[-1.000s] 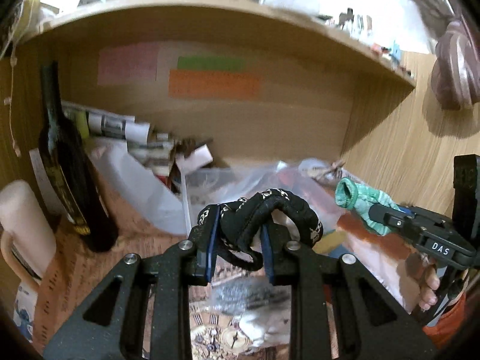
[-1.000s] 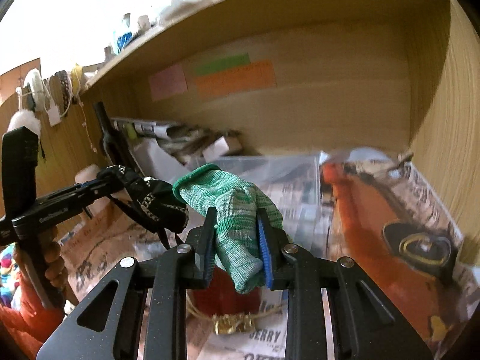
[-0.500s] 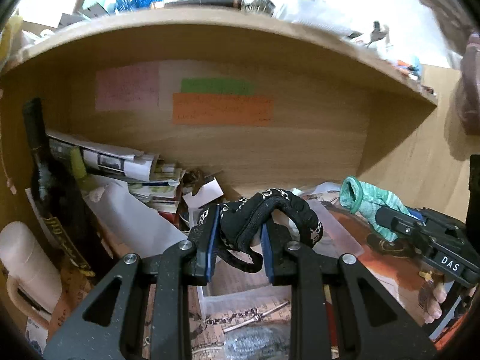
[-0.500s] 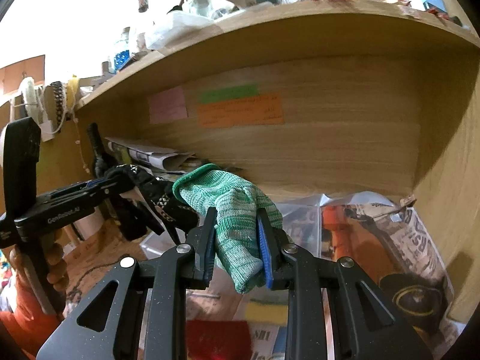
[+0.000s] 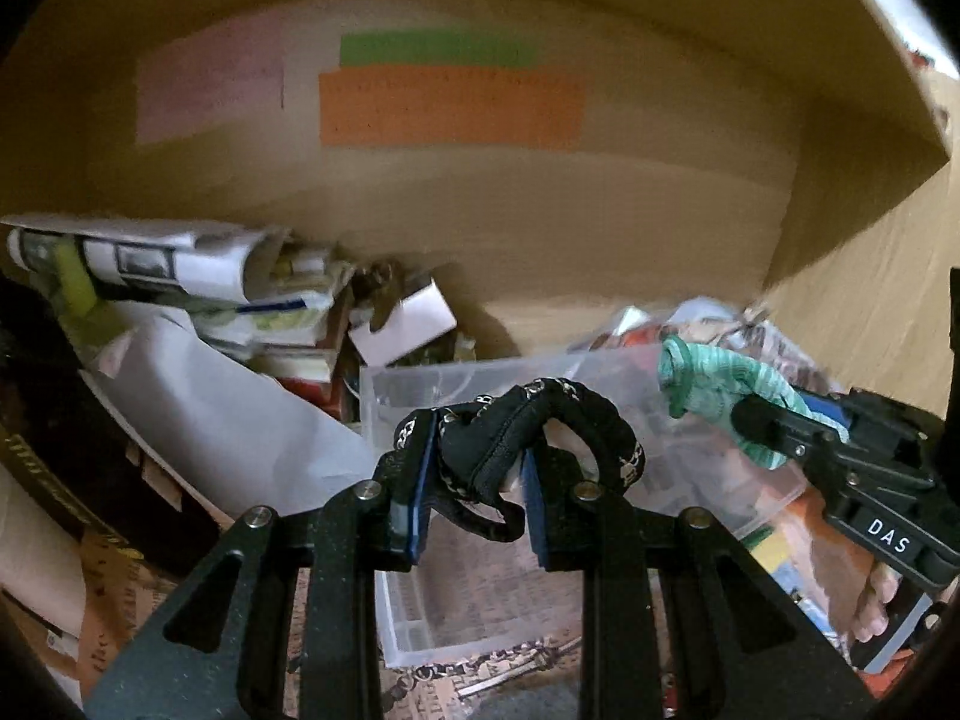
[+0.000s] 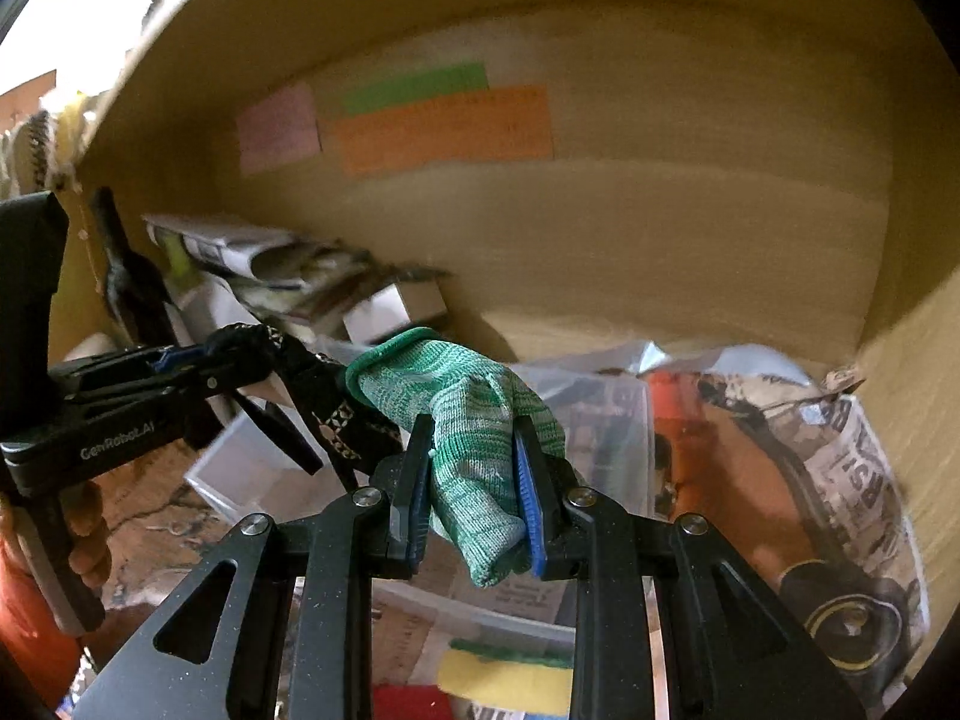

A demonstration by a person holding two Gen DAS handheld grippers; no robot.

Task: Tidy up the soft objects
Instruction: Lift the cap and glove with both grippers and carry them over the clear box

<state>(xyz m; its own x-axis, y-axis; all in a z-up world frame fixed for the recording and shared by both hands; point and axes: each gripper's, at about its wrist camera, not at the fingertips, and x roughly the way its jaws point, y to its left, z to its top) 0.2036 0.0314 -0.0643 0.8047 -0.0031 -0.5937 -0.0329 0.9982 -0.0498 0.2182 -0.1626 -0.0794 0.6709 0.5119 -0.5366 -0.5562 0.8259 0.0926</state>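
The left gripper (image 5: 474,501) is clamping a black patterned fabric piece (image 5: 528,426), and the right gripper (image 6: 474,501) is clamping a green knit glove (image 6: 468,420); both are being carried in the air above the clear plastic bin (image 5: 480,378) that is standing under the shelf, in front of its wooden back wall.

Taking the bin as landmark: the black piece is hanging directly over the bin's open top, its loops drooping toward the inside. The glove is riding over the bin's right edge, its long axis pointing cuff-first to the left and slightly away, toward the bin's middle. The two soft things are sitting just beside each other, apart as far as can be told.

Judging from this, the left gripper is the nearer one for a drop; its load would only need lowering, while the glove would need a short shift leftward first.
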